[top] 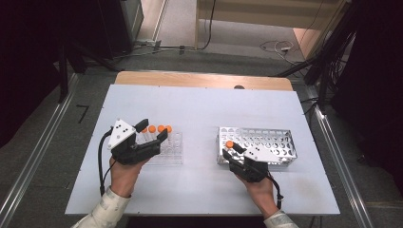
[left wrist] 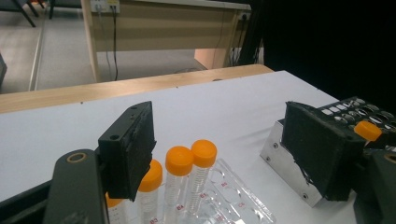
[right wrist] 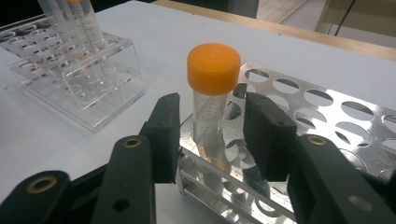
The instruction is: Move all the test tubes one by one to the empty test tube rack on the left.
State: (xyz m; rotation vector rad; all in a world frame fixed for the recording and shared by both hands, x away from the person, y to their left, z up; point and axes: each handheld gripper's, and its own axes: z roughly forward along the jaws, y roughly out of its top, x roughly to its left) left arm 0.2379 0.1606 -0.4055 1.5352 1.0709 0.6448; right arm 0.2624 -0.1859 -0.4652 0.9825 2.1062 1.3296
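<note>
A clear plastic rack on the left of the white table holds several orange-capped tubes. My left gripper hovers over them, open, with its jaws wide apart around the tubes and touching none. On the right stands a perforated metal rack. One orange-capped tube stands upright in its near left corner hole. My right gripper is open, one jaw on each side of that tube with a small gap either way.
Most holes of the metal rack are empty. The clear rack lies to its left. A wooden strip runs along the table's far edge, with cables and dark stands on the floor beyond.
</note>
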